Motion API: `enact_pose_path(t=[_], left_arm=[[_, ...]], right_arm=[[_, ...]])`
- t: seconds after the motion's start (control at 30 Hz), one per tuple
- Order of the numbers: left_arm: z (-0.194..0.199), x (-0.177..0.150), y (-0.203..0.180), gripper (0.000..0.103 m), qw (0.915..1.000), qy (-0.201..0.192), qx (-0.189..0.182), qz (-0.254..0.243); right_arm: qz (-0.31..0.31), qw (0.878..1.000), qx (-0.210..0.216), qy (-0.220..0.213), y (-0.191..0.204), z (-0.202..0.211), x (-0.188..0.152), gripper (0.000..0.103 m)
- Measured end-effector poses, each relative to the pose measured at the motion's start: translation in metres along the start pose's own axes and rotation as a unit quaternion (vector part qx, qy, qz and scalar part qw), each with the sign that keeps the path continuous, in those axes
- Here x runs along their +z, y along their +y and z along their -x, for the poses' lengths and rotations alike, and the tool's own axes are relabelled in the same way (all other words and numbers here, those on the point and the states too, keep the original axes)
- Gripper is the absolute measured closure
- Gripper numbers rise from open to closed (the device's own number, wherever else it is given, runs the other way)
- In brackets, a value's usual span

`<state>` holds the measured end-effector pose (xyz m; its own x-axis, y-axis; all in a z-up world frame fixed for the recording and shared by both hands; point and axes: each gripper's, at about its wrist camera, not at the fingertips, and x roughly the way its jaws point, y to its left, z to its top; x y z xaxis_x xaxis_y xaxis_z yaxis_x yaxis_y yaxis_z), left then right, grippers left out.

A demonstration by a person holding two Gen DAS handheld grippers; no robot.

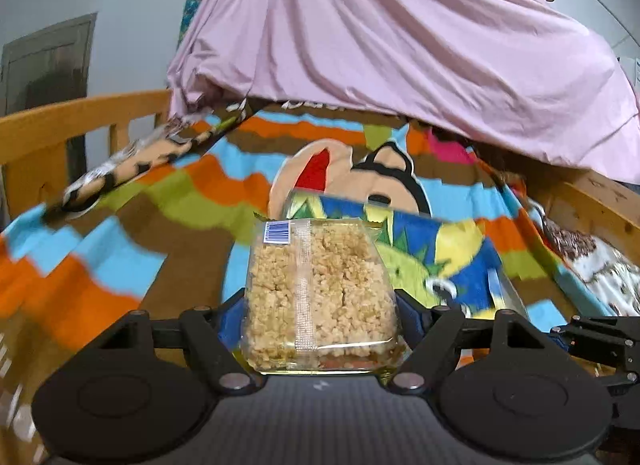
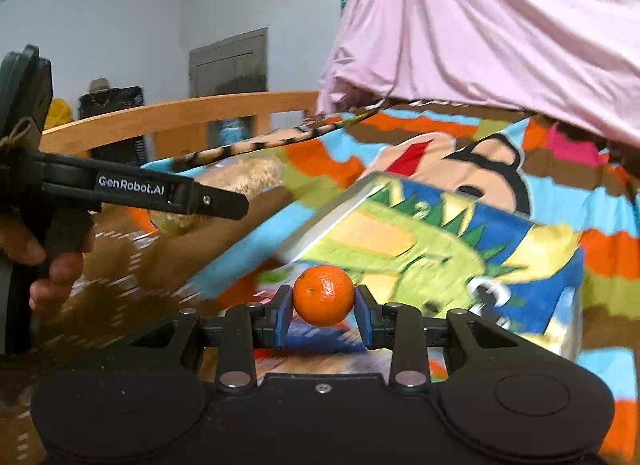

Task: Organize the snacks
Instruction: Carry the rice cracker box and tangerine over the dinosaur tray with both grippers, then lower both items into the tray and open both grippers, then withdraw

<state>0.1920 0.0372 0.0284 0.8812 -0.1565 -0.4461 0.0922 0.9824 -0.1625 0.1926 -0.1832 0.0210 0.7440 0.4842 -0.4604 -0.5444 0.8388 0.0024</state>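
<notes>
My left gripper (image 1: 320,305) is shut on a clear packet of puffed rice bars (image 1: 318,289) and holds it above the bed. The packet also shows in the right wrist view (image 2: 240,181), behind the left gripper (image 2: 236,205). My right gripper (image 2: 323,305) is shut on a small orange (image 2: 323,295), clamped between its blue pads. A box with a green dinosaur print (image 2: 432,261) lies on the colourful blanket (image 2: 600,249) just beyond both grippers; it also shows in the left wrist view (image 1: 432,249).
A pink sheet (image 1: 400,45) hangs over the far end of the bed. A wooden bed rail (image 1: 80,113) runs along the left and another (image 1: 600,201) along the right. The right gripper's edge (image 1: 592,337) shows at lower right of the left wrist view.
</notes>
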Motion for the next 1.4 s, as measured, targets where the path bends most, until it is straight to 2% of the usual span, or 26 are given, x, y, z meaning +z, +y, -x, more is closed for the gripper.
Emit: enact_pose_path(t=[0.13,0.27,0.4,0.53,0.7,1.0,1.2,1.4], left_arm=[[-0.046,0.015,-0.013,0.025,0.9997,0.0,-0.021,-0.016],[-0.094,0.014,-0.025,0.025,0.9986,0.036,-0.036,-0.018],[-0.125,0.007,-0.031,0.025,0.9964,0.068,-0.034,-0.037],[-0.145,0.003,-0.035,0.025,0.9939,0.09,-0.016,-0.063],[-0.166,0.001,-0.036,0.025,0.9892,0.128,0.016,-0.07],[-0.177,-0.011,-0.027,0.025,0.9876,0.148,0.006,-0.053],[-0.172,-0.012,-0.02,0.019,0.9882,0.149,0.001,-0.036],[-0.152,-0.002,-0.008,0.011,0.9934,0.114,-0.013,-0.001]], right_arm=[[-0.014,0.999,-0.033,0.002,-0.027,-0.032,0.009,0.068],[-0.017,0.998,-0.057,0.015,-0.045,-0.061,0.005,0.068],[-0.027,0.997,-0.064,0.032,-0.057,-0.082,-0.005,0.068],[-0.025,0.997,-0.064,0.047,-0.063,-0.099,-0.016,0.068],[-0.036,0.995,-0.066,0.065,-0.072,-0.11,-0.02,0.067],[-0.024,0.991,-0.082,0.104,-0.069,-0.123,-0.018,0.067],[-0.021,0.991,-0.088,0.103,-0.066,-0.121,-0.012,0.042],[-0.023,0.993,-0.087,0.08,-0.059,-0.097,-0.007,0.024]])
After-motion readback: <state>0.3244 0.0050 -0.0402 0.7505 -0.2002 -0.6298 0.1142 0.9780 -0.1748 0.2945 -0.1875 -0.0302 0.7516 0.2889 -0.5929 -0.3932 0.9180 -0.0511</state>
